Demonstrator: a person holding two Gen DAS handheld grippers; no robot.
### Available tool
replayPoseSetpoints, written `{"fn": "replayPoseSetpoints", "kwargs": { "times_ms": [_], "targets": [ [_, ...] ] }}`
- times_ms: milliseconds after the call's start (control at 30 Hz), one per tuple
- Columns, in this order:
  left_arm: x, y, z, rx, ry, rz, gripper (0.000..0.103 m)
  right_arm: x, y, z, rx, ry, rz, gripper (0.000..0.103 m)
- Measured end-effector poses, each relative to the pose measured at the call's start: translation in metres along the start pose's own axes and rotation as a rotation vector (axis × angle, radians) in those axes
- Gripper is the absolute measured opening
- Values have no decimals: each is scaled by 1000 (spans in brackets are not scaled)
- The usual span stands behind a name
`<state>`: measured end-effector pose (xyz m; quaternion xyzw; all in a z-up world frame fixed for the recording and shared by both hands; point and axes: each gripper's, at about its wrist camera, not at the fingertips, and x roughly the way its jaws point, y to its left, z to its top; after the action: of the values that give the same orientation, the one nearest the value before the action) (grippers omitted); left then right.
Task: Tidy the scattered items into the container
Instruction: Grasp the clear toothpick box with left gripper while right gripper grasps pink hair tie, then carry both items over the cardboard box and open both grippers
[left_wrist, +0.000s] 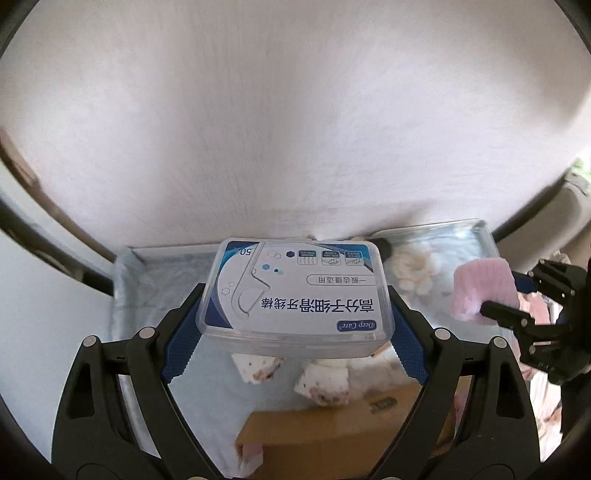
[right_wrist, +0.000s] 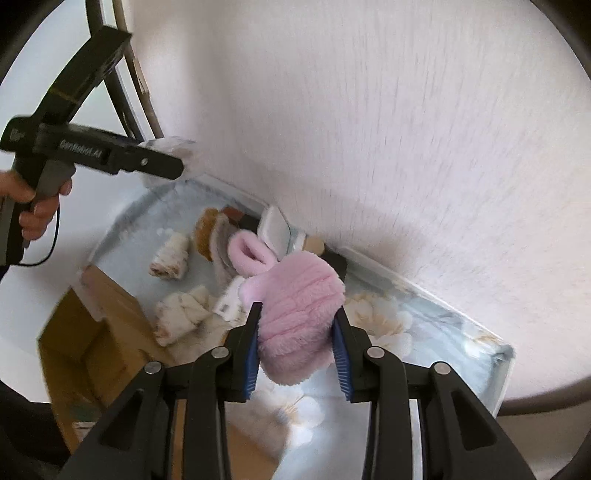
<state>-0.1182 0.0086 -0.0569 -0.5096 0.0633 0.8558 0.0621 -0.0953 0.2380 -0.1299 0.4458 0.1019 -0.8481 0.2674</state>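
Blue-padded fingers (left_wrist: 184, 332) of the left gripper (left_wrist: 295, 314) pinch a clear floss-pick box (left_wrist: 295, 291) by its two short ends, held in the air above the table (left_wrist: 155, 302) with its pale floral cover. The right gripper (right_wrist: 295, 347) squeezes a pink fluffy slipper (right_wrist: 299, 314), also lifted clear. Below, rolled towels (right_wrist: 170, 256), a second pink slipper (right_wrist: 245, 254) and other items lie scattered; the open cardboard box (right_wrist: 92, 332), probably the container, sits at the near left.

The hard, smooth floss-pick box could slip or twist out of its narrow end grip. Both loads head to one opening, so the grippers may collide. The slipper's soft pile could sag free or snag on the box flap.
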Motion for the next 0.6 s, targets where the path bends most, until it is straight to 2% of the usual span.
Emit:
{"fn": "replayPoseSetpoints", "kwargs": {
  "times_ms": [100,233,333,433,600],
  "targets": [
    [-13,-2,3,12,-40,-25,88,-29,14,4,10,-17,-15,32],
    [-39,-4,-24,21,-89,-62,88,-59,40,4,-1,-37,-33,32],
    [-59,-11,-44,43,-110,-61,88,-77,62,1,-6,-44,-32,32],
    [-66,-13,-72,62,-96,-69,88,-85,79,-8,36,-20,-14,32],
    [-46,-21,-114,80,-21,-85,88,-78,109,-34,68,35,22,32]
  ]
}}
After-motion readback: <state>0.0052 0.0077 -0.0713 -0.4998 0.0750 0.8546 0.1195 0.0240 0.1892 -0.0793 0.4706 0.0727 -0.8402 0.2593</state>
